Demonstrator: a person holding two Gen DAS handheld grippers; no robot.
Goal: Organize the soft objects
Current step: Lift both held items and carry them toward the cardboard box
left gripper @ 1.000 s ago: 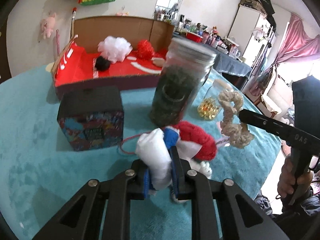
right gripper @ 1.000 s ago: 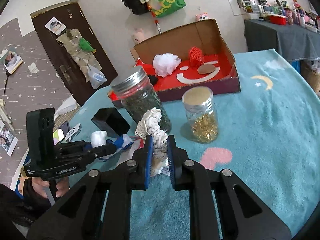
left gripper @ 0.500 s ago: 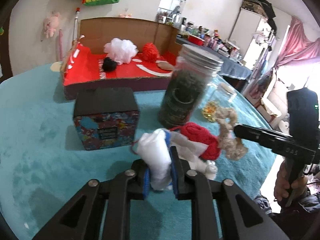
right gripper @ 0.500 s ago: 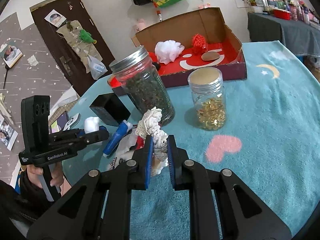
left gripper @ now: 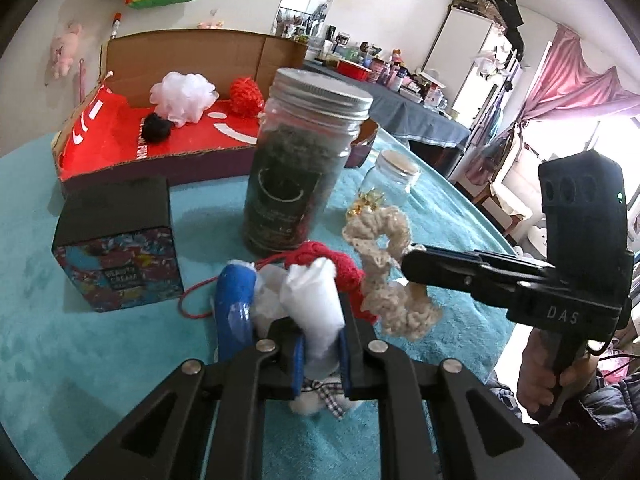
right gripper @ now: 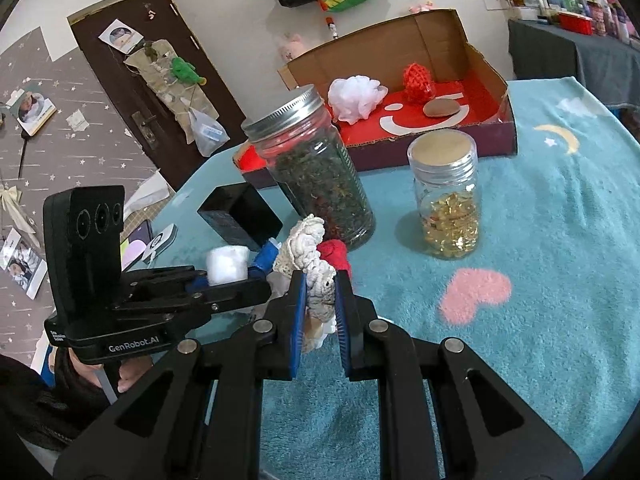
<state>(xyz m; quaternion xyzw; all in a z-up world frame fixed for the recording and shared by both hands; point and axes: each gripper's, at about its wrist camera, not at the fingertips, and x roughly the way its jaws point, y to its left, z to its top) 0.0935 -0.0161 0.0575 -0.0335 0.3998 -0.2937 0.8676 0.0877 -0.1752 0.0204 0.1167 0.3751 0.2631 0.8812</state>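
Grippers both loaded: left gripper [left gripper: 320,354] pinches the white cotton wad [left gripper: 314,300], right gripper [right gripper: 320,312] squeezes the cream crochet piece [right gripper: 316,272] at frame center. Lift high (jars are close) toward the red box [right gripper: 494,130], upper right.

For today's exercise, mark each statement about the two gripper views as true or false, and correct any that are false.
1. The right gripper is shut on the cream crochet scrunchie. True.
2. The left gripper is open, holding nothing. False: it is shut on the white soft item.
3. The white mesh pouf lies inside the red-lined cardboard box. True.
4. The tall jar of dark dried leaves has no lid. False: it wears a metal screw lid.
5. The small jar of gold pieces stands inside the box. False: it stands on the teal cloth.
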